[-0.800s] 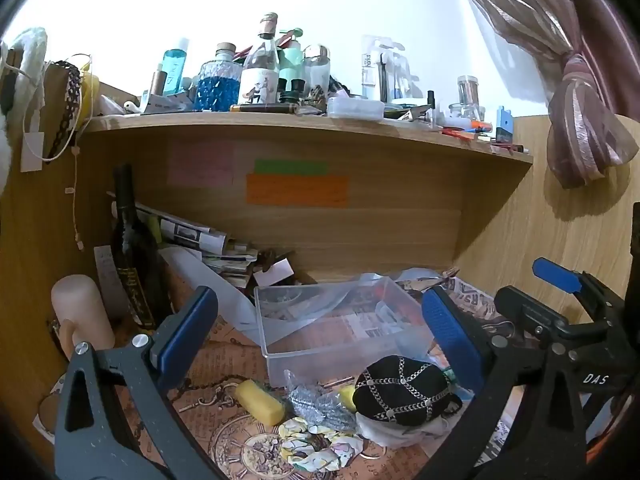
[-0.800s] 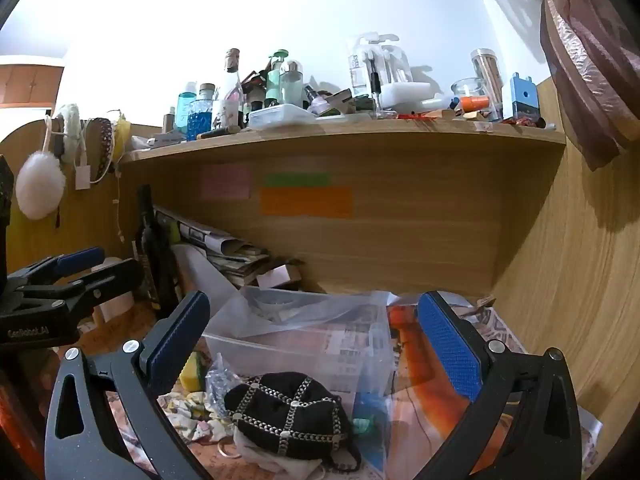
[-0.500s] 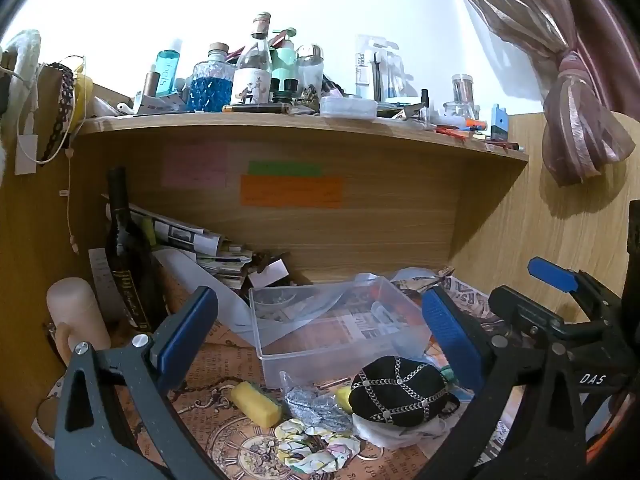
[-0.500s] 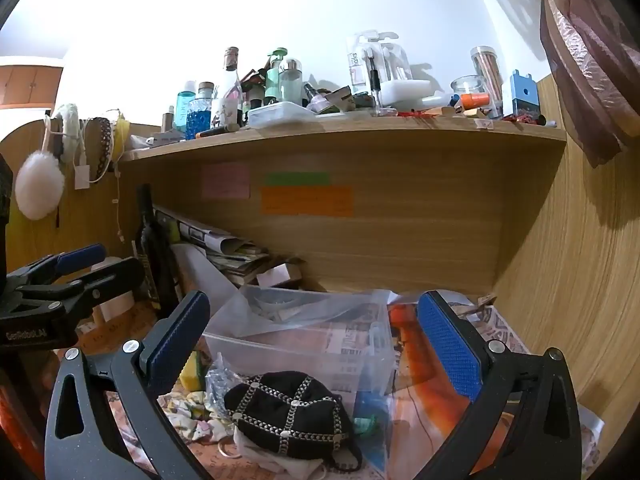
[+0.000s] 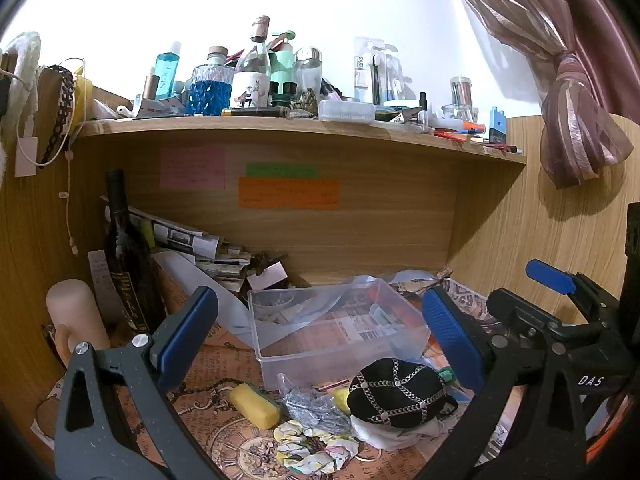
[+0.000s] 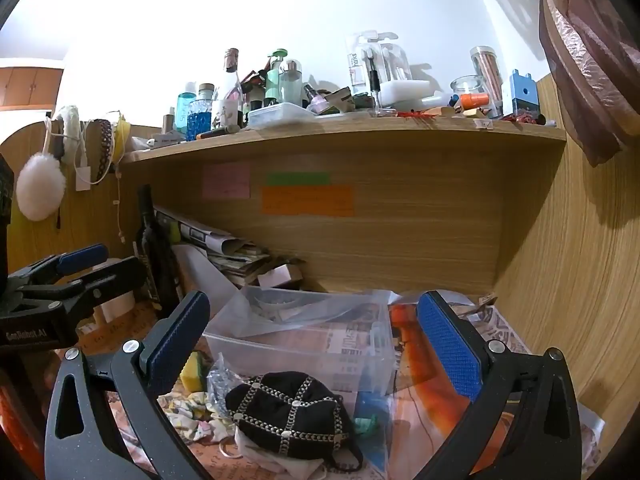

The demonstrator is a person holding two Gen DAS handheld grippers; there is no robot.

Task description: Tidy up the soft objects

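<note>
Black chain-trimmed cap heaped on white cloth at the front of the bench, just before the near wall of a clear plastic bin; around it, a crumpled floral fabric piece, a yellow sponge and a crinkled plastic bag of grey bits, all lying close together on the patterned paper covering. Bin apparently the place for the soft things, with only a loose plastic sheet and paper showing through it. Left hand-held gripper spread wide and holding nothing, raised above and behind the pile with bin and cap framed between its blue pads. Right hand-held gripper likewise wide open and empty, poised over the cap and bin from the right. Further out: a dark wine bottle and rolled newspapers at the back left, a pale candle, sticky notes on the back panel, a crowded shelf of bottles above, a curtain to the right. Step in hand, by the look of it: approach and choice of a first item, nothing yet grasped or binned. Next move likely a descent onto the cap, pads straddling its crown, closing gently enough to gather fabric without snagging the chains or dragging the cloth beneath, then a short lift over the bin wall.
</note>
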